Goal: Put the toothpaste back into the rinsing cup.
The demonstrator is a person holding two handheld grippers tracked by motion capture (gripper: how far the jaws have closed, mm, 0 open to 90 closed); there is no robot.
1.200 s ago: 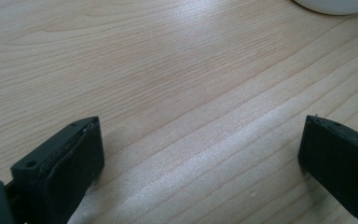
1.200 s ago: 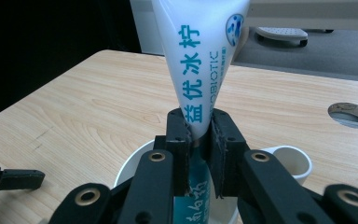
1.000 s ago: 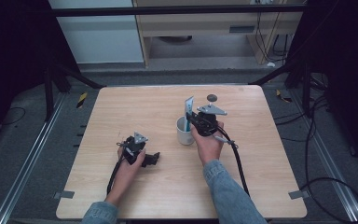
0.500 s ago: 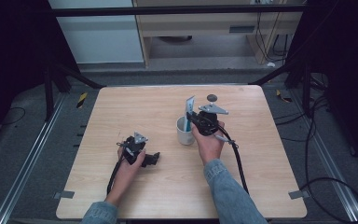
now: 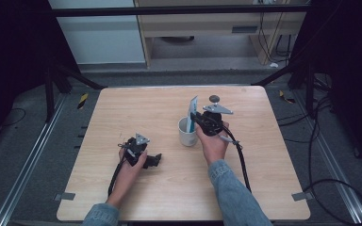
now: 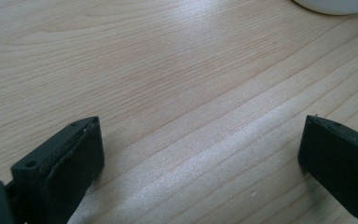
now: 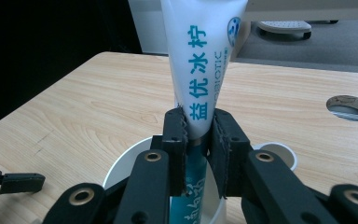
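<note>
A white and teal tube with blue lettering stands upright in a white cup. My right gripper is shut on the tube's lower part, just above the cup's rim. From above, the tube sticks up out of the cup at the table's middle, with the right gripper beside it. My left gripper rests on the table in front of and left of the cup. Its jaws stand wide open over bare wood. The cup's base shows at that view's top edge.
The wooden table has a round hole behind the cup, seen from above as a dark disc. Black cables trail from both grippers toward the near edge. Dark frame legs and floor cables surround the table.
</note>
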